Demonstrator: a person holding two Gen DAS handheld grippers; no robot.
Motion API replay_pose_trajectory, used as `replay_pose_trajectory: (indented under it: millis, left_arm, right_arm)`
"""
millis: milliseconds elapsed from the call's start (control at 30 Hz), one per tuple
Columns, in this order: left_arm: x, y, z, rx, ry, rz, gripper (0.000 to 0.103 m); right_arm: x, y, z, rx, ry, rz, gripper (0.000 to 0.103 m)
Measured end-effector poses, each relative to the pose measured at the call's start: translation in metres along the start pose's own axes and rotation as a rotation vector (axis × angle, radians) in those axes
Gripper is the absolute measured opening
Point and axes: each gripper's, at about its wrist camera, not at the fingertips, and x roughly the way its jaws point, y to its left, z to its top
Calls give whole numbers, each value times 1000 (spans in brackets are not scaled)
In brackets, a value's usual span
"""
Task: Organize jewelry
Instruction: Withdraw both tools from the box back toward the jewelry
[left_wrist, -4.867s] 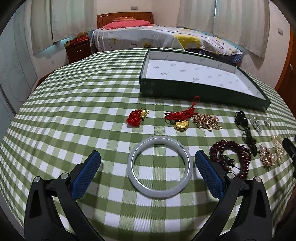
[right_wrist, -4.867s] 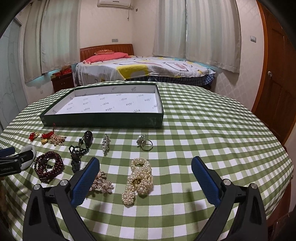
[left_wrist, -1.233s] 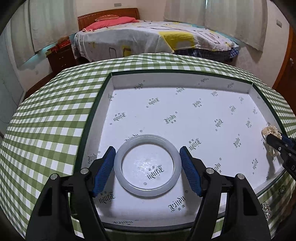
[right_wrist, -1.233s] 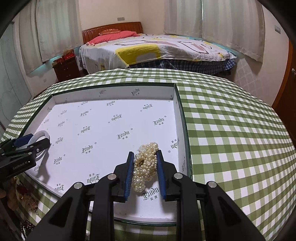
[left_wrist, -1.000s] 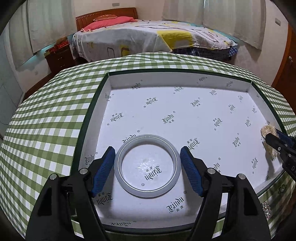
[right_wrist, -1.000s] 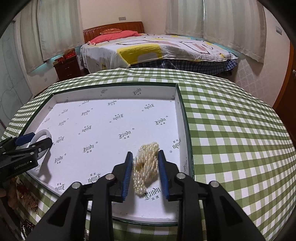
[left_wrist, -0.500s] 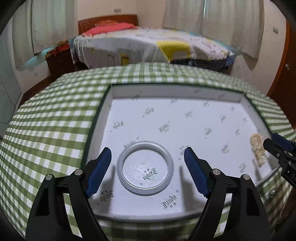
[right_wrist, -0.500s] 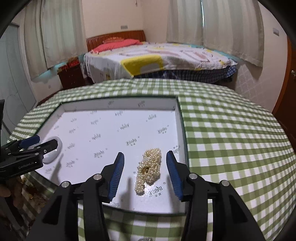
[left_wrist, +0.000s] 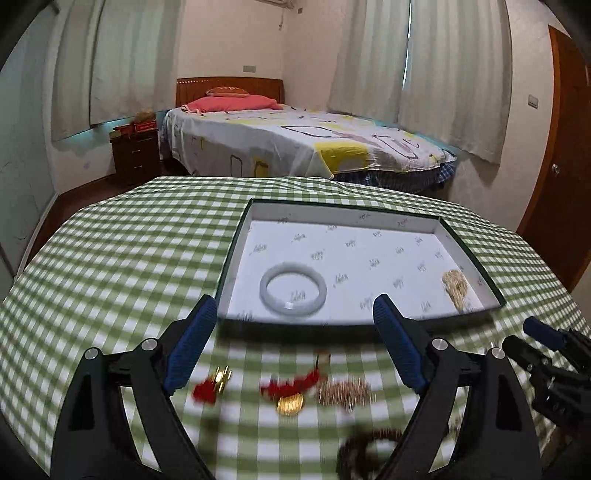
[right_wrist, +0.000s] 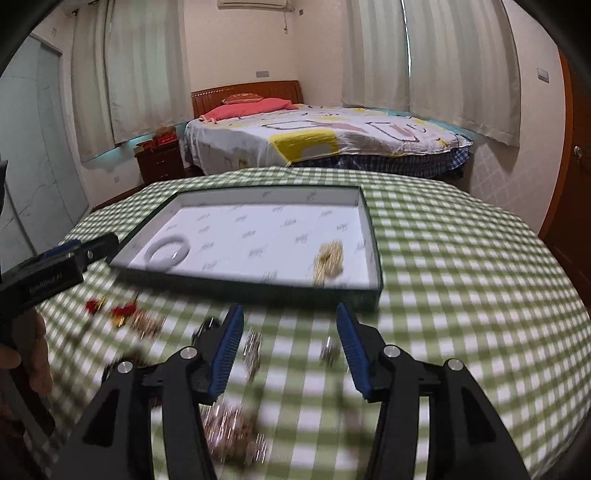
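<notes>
Loose jewelry (left_wrist: 288, 391) strewn on the checked tablecloth (left_wrist: 122, 266), blurred, just ahead of and below both sets of jaws: red-tasselled charm (left_wrist: 210, 386) near the left gripper's (left_wrist: 291, 347) left finger, gold pendant on red cord (left_wrist: 290, 404) and a gilt cluster (left_wrist: 343, 392) between its fingers, dark bead bracelet (left_wrist: 369, 448) low by its right finger. Likely light, limp and tangly, these; best pinched across the bulk of a bunch, not by a trailing cord, beads liable to roll. Small ring (right_wrist: 330, 350) between the right gripper's (right_wrist: 290, 350) fingers, a sparkly brooch (right_wrist: 252, 347) beside its left finger; both tiny, hard, probably slippery, needing a centred pinch. Beyond the fingertips, in the green box (left_wrist: 472, 254), already placed: pale bangle (left_wrist: 293, 290) ahead of the left jaws, rigid and probably brittle, and pearl bunch (right_wrist: 328, 260) ahead of the right jaws. Both pairs of jaws spread wide, holding nothing.
</notes>
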Motion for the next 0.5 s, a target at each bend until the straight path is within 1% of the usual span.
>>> replay_pose_trajectory:
  millis: [100, 267, 400, 500]
  left_arm:
    - [-16, 3, -18, -2, 5, 14, 88]
    - [-29, 8, -42, -24, 45, 17, 88]
    - [-36, 7, -53, -15, 59, 19, 88]
    - [-41, 6, -59, -9, 67, 19, 88]
  right_arm:
    - [-6, 6, -19, -17, 19, 22, 54]
    - [-8, 17, -45, -45, 53, 65, 55]
    - [-5, 24, -54, -65, 74, 85, 58]
    - [-1, 27, -55, -74, 78, 92, 60]
